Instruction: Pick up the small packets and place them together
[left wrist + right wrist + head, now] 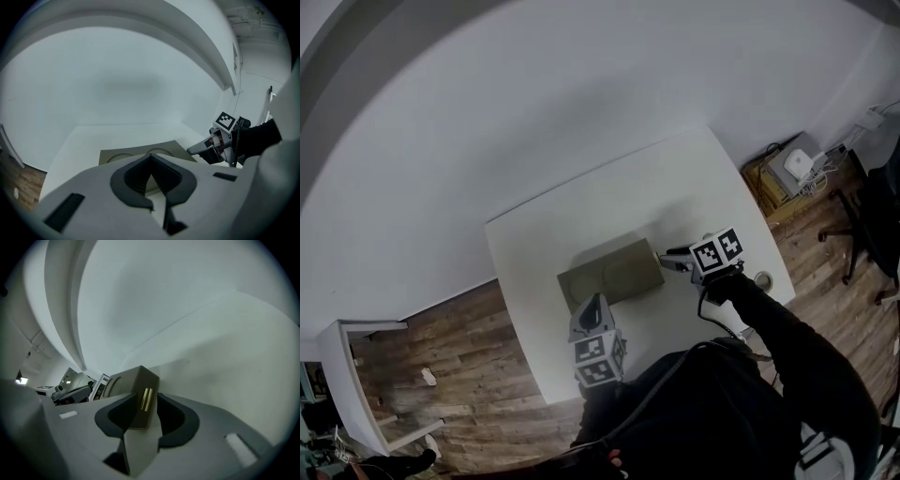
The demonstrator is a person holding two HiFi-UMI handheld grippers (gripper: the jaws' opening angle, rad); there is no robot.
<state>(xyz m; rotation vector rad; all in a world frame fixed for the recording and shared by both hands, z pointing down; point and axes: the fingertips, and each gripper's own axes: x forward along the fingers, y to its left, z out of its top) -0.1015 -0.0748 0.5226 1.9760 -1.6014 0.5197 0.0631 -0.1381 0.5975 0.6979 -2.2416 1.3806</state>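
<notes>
Head view: one packet (614,272) lies flat mid-frame on the white table (525,300), long side running left to right.

Right gripper (664,258) comes in from the right of the frame, nose at the packet's right end. In the right gripper view the jaws stand clearly apart, and the packet's end corner sits in the gap between them. There is space on both sides of it and the pads aren't pressing, so no grip. Can't tell if either jaw tip grazes it.

Left gripper (592,302) sits just below the packet in the head view, tip at its lower edge. Touching or hovering: can't tell. In the left gripper view the jaws meet at the tips with nothing between them. The packet fills the middle of that view just beyond the tips, and the right gripper shows at mid-right.

Packet look:
- olive-brown, box-like, low and flat, with sharp edges
- two round outlines (119,158) side by side on the top face
- narrow gold stripe (146,399) on the end face that points at the right gripper
- no readable print
</notes>
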